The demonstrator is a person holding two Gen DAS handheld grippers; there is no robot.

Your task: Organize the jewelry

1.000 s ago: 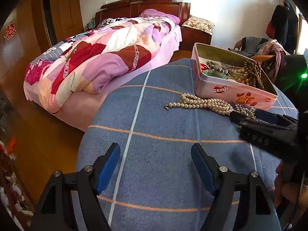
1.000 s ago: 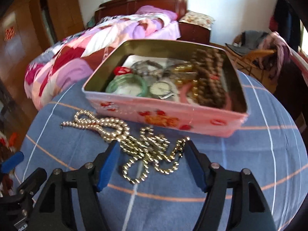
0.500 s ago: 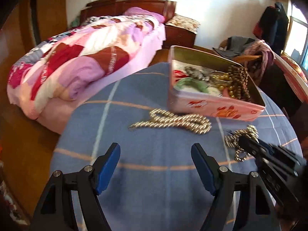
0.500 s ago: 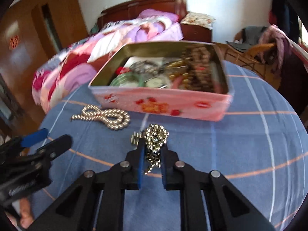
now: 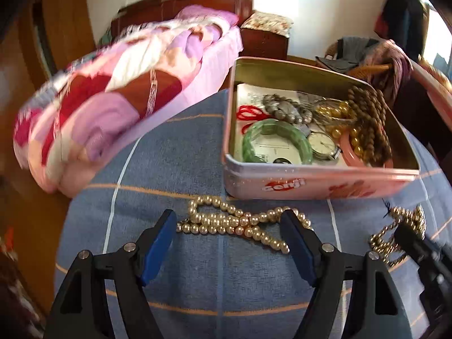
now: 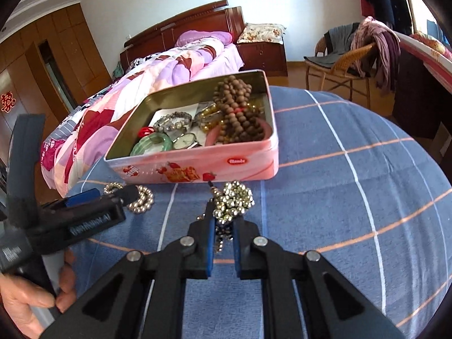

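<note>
A pink open tin (image 5: 310, 185) (image 6: 197, 166) on the blue checked cloth holds a green bangle (image 5: 276, 141), a watch, red cord and brown beads (image 6: 237, 113). A pearl necklace (image 5: 234, 221) lies on the cloth in front of the tin. My left gripper (image 5: 228, 226) is open, its fingers on either side of the pearls; it shows at the left of the right wrist view (image 6: 113, 197). My right gripper (image 6: 223, 220) is shut on a bunch of gold bead chain (image 6: 234, 200), held just above the cloth near the tin's front wall. The chain also shows in the left wrist view (image 5: 401, 226).
The blue cloth (image 6: 353, 197) covers a round table. A bed with a pink and red quilt (image 5: 113, 99) stands behind on the left. A wicker chair with clothes (image 6: 347, 59) stands at the back right.
My left gripper has moved forward and now straddles the pearl necklace. My right gripper, shut on the gold chain, has lifted the chain off the cloth.
</note>
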